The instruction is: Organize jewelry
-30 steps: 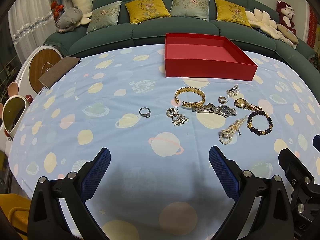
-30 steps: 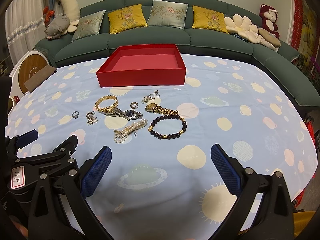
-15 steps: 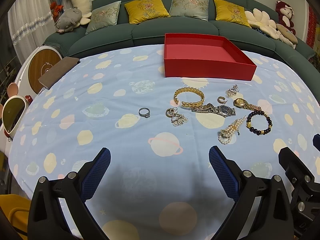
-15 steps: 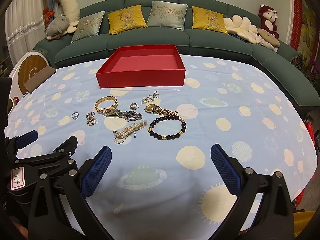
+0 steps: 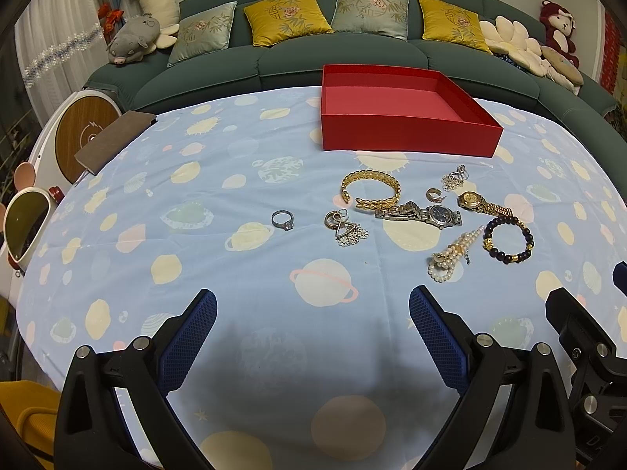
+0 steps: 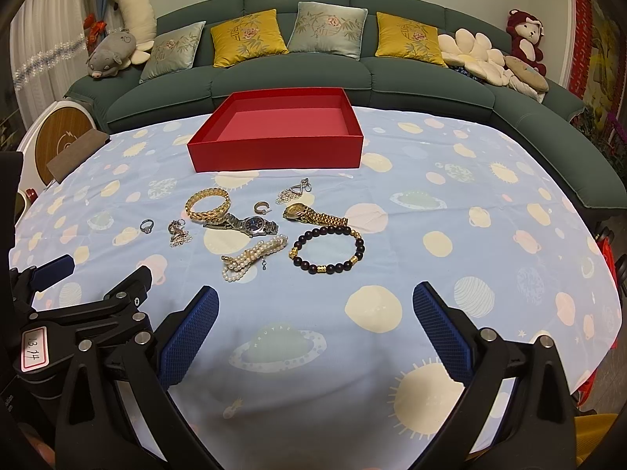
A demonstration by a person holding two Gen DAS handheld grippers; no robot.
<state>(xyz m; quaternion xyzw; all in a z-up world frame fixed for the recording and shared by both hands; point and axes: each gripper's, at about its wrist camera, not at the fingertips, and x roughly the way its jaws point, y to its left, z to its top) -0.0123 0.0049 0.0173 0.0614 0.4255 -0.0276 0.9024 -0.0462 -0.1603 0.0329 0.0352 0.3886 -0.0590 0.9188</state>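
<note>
Several jewelry pieces lie on the blue planet-print tablecloth [image 5: 196, 156] in front of an empty red box [image 5: 407, 133] [image 6: 274, 149]: a gold bangle [image 5: 370, 190] [image 6: 207, 203], a silver watch [image 5: 421, 213] [image 6: 247, 225], a gold watch [image 5: 482, 203] [image 6: 313, 213], a dark bead bracelet [image 5: 507, 241] [image 6: 327, 248], a pearl strand [image 5: 450, 254] [image 6: 252, 256], a silver ring [image 5: 283, 219] [image 6: 147, 226] and small earrings [image 5: 347, 229]. My left gripper [image 5: 313, 337] and right gripper [image 6: 315, 333] are both open and empty, low over the near table, short of the jewelry.
A green sofa [image 6: 313, 74] with cushions and plush toys curves behind the table. A brown pad [image 5: 113, 141] lies at the far left table edge. The left gripper's body [image 6: 78, 313] shows at the lower left of the right wrist view.
Both views have crept slightly; the jewelry sits marginally farther up and left in the frames. Both grippers stay open and nothing on the table has moved.
</note>
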